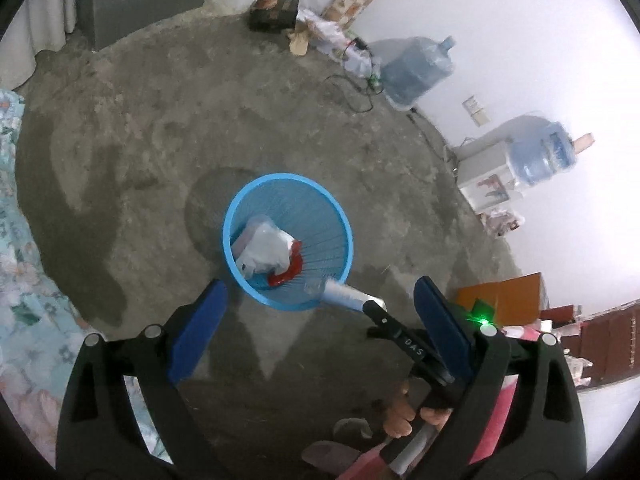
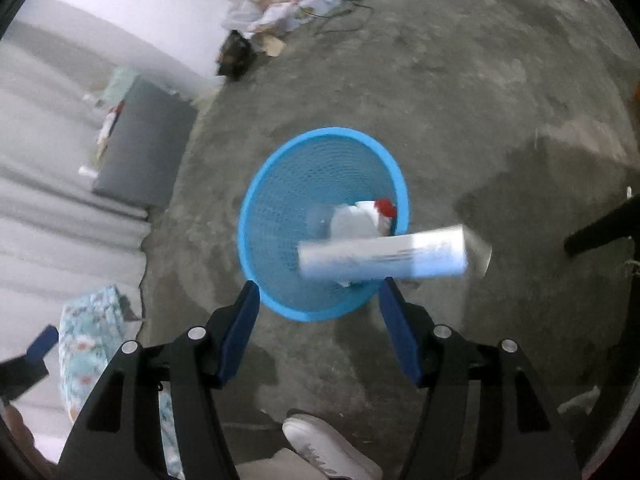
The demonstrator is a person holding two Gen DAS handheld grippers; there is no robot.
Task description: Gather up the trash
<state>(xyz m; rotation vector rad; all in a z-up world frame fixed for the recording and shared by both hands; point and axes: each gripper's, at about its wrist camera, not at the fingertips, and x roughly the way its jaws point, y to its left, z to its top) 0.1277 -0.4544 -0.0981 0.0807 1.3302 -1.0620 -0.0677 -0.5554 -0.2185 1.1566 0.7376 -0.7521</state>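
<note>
You are hovering both grippers, left (image 1: 316, 316) and right (image 2: 318, 312), open and empty over the bin (image 2: 256, 216). The tube (image 2: 384, 256) is dropping across its 4 o'clock rim; lying crosswise, it may bounce onto the floor (image 2: 460, 92).

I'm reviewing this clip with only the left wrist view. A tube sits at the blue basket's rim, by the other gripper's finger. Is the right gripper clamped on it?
Observer: No. In the right wrist view the tube lies crosswise beyond the right gripper, whose jaws are open; neither pad touches it.
Operator: Is it over the basket?
Observer: Mostly. One end pokes past the rim of the basket, on the right of that view.
Operator: Is it sharp there?
Observer: No, the tube is motion-blurred.
</note>
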